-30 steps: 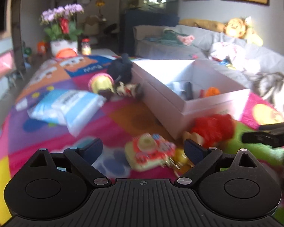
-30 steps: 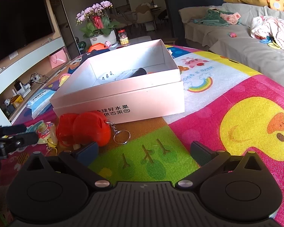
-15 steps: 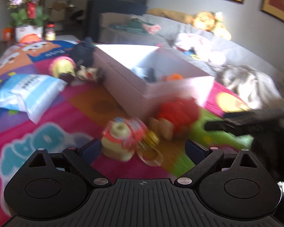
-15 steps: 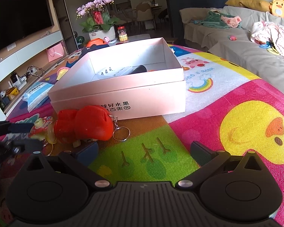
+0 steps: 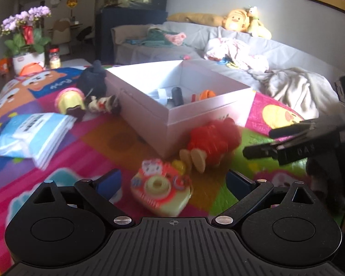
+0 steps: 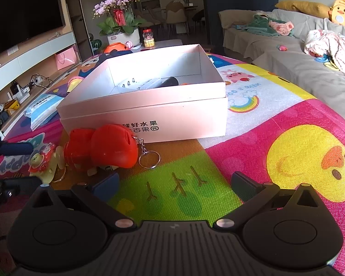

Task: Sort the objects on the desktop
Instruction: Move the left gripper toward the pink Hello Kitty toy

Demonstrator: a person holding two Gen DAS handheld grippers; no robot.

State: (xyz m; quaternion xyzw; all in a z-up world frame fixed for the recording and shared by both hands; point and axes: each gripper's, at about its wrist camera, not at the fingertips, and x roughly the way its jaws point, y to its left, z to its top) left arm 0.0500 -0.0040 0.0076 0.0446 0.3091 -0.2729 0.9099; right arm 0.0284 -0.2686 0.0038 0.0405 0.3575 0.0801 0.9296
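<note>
Left wrist view: my left tongs (image 5: 172, 182) are spread wide and grip nothing. Between the fingers, just ahead, lies a small toy camera (image 5: 161, 186), red and pale yellow plastic with a round lens ring, blurred. Beyond it, slightly right, a red rounded figure (image 5: 212, 141) lies touching the pink box (image 5: 188, 120). The box is open-topped smooth card; inside are a dark cylinder and something orange. Far left sits a soft blue-and-white packet (image 5: 32, 133); its print is unreadable. My right tongs (image 5: 260, 143) reach in from the right.

Right wrist view: my right tongs (image 6: 174, 185) are also wide open and empty, over the woven play mat (image 6: 287, 138). Ahead left, the glossy red figure (image 6: 110, 148) trails a metal keyring (image 6: 149, 159). The box front bears black Chinese characters, partly hidden. The mat reads "HAVE A GOOD", upside down, by a rainbow.
</note>
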